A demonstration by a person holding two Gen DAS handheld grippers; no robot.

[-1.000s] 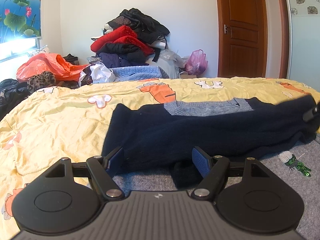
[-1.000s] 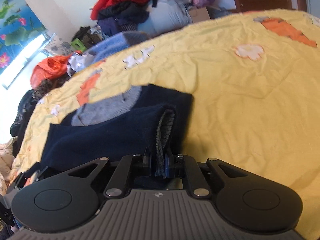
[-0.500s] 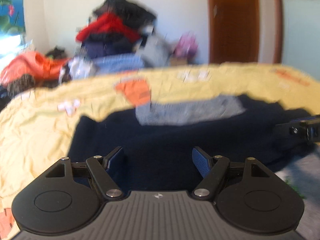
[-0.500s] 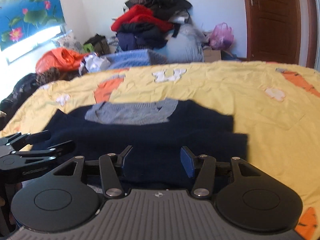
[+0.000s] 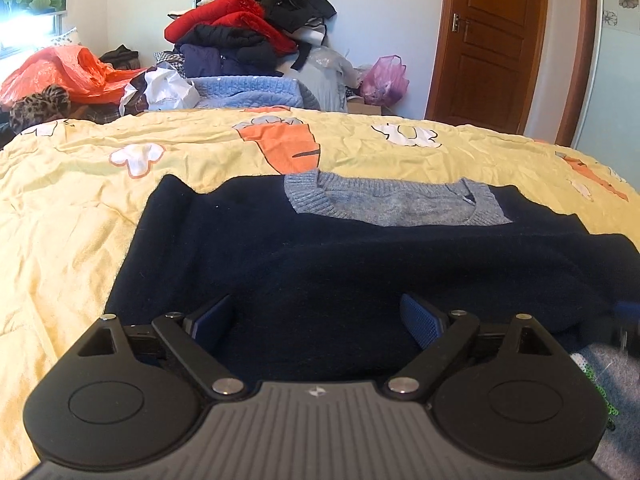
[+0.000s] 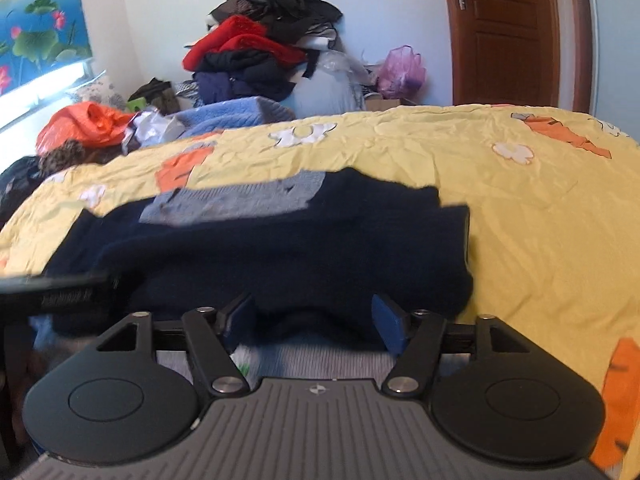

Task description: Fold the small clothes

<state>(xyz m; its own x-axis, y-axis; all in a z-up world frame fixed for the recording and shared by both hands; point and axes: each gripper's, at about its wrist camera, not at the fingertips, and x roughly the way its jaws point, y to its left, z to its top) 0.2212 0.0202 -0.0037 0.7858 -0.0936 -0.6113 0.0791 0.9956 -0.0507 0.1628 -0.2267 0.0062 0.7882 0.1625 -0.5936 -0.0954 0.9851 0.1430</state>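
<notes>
Left claw showing matte black housing with grey ribbed centre plate, small white emblem, two round black side discs, silver pivot screws, blue textured finger pads, right claw presenting identical black linkage arms, silver screws, blue pads

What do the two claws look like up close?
Both look alike. The left claw and right claw each have blue, bumpy-textured pads on black linkage bars with silver rivets, two round black discs, and a grey ribbed body with a small white logo.
</notes>
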